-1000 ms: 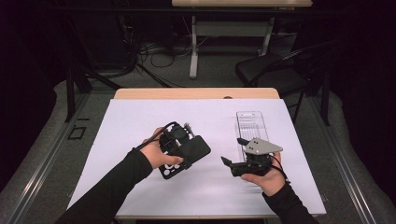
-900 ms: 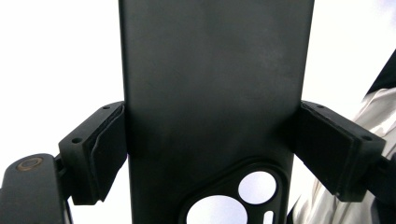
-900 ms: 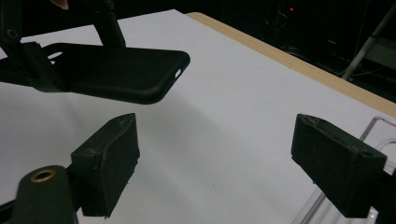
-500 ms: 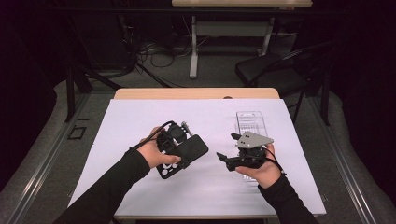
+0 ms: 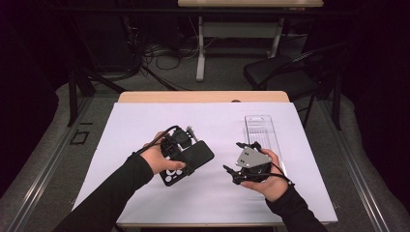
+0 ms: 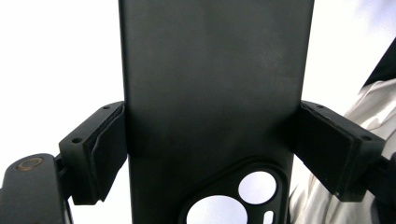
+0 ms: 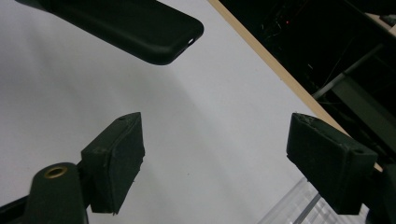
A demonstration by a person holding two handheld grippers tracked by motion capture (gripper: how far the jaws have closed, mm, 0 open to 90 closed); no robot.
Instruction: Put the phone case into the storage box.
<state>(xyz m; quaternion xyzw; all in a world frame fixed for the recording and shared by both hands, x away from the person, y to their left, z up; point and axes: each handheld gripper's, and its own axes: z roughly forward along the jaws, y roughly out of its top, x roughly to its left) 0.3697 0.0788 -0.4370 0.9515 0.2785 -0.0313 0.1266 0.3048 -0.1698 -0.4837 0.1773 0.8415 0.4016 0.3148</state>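
Rubbery black phone case [image 6: 212, 93] looks light, flexible and grippy, pinched across its width between my left gripper [image 5: 186, 153] pads, while my right gripper [image 7: 224, 163], jaws spread and empty, should take its free end.

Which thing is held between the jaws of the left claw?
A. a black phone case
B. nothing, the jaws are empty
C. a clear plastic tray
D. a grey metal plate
A: in the left gripper view the left claw presses both pads on the sides of the black phone case, whose camera cut-outs show at the bottom.
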